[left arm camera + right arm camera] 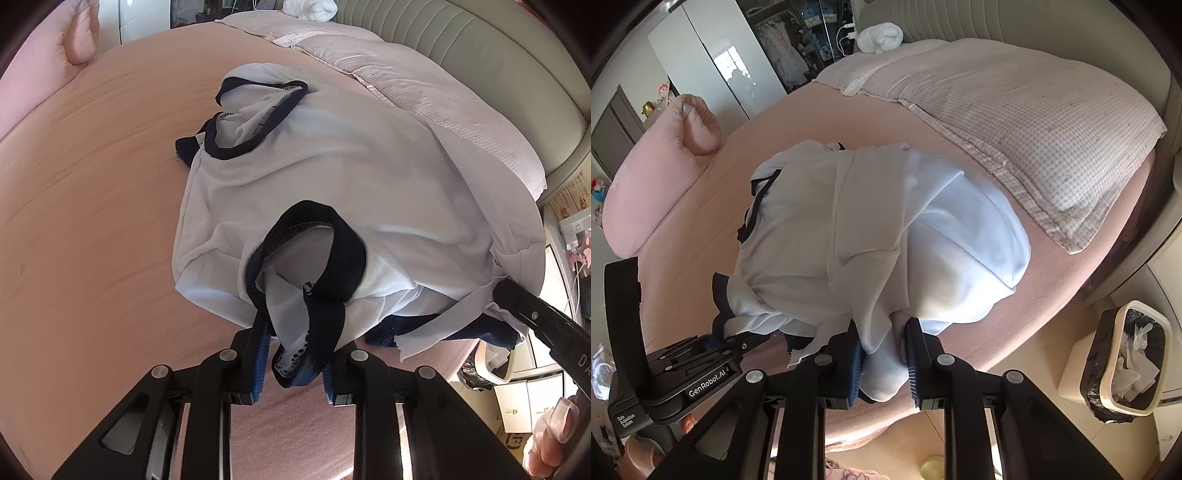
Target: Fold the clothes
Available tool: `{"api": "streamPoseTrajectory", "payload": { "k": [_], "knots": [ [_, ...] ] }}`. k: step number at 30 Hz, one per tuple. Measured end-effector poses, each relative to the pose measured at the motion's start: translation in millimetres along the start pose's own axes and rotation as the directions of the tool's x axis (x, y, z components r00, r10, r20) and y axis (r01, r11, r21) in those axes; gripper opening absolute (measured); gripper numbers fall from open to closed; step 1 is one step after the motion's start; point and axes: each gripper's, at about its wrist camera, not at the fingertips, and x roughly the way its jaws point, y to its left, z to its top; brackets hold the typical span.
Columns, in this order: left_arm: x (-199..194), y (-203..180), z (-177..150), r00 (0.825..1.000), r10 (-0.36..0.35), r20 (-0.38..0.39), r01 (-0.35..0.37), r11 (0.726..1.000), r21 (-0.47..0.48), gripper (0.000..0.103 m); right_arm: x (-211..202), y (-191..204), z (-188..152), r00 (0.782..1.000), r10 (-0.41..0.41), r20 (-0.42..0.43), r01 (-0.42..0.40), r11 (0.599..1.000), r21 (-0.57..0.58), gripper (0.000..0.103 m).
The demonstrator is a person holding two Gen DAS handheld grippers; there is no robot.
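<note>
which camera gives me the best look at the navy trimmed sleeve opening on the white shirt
The left wrist view. There the navy-trimmed sleeve opening of the white shirt gapes toward the lens just beyond the left gripper. The right wrist view shows only thin slivers of navy trim at the shirt's left edge.

Bare pink sheet (92,184) lies open left of the shirt (332,177); checked blanket (1034,122) crowds its right.

Black hand-held gripper (882,360); blue ribbed pads (855,369); silver screws
</note>
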Motion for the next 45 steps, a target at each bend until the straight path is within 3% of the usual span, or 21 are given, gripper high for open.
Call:
{"api": "streamPoseTrajectory", "payload": {
  "k": [2,11,13,15,17,18,21,24,28,34,39,45],
  "knots": [
    [-13,10,-9,1.000,0.012,0.009,-0.012,1.000,-0.009,0.020,-12,0,-8,1.000,0.012,0.007,-0.012,1.000,-0.003,0.018],
    [-36,22,24,1.000,-0.017,0.007,0.017,0.998,-0.061,0.022,-28,24,-6,0.999,0.042,0.015,-0.041,0.998,-0.055,0.017],
    [-54,30,14,0.999,-0.051,-0.005,0.050,0.997,-0.061,0.031,-29,28,-5,0.999,0.051,0.014,-0.051,0.998,-0.049,0.017],
    [-53,25,20,0.988,-0.153,-0.001,0.152,0.983,-0.107,0.057,-29,32,-4,0.998,0.065,0.013,-0.065,0.997,-0.044,0.017],
    [-63,30,16,0.974,-0.228,0.007,0.226,0.959,-0.173,0.072,-30,34,-6,0.997,0.072,0.012,-0.071,0.997,-0.044,0.017],
    [-76,39,6,0.969,-0.245,0.012,0.243,0.949,-0.200,0.074,-31,36,-7,0.997,0.074,0.011,-0.073,0.996,-0.047,0.017],
    [-82,41,6,0.964,-0.264,0.017,0.260,0.937,-0.233,0.074,-34,40,-9,0.996,0.087,0.005,-0.086,0.994,-0.062,0.017],
    [-83,36,7,0.967,-0.256,0.004,0.251,0.944,-0.215,0.074,-38,46,-12,0.993,0.115,0.000,-0.114,0.989,-0.097,0.014],
    [-78,22,10,0.969,-0.247,-0.011,0.241,0.953,-0.186,0.074,-34,51,-11,1.000,-0.002,-0.018,-0.001,0.990,-0.138,0.014],
    [-68,8,12,0.970,-0.240,-0.036,0.231,0.958,-0.171,0.074,-44,25,-7,0.993,0.101,-0.054,-0.102,0.995,-0.013,0.014],
    [-66,-3,13,0.974,-0.226,-0.024,0.220,0.964,-0.150,0.074,-44,16,-10,0.993,0.040,-0.112,-0.046,0.998,-0.048,0.014],
    [-71,-27,14,0.977,-0.212,0.014,0.213,0.975,-0.068,0.074,-46,-4,-11,0.990,0.071,-0.122,-0.071,0.997,0.000,0.014]
  ]
}}
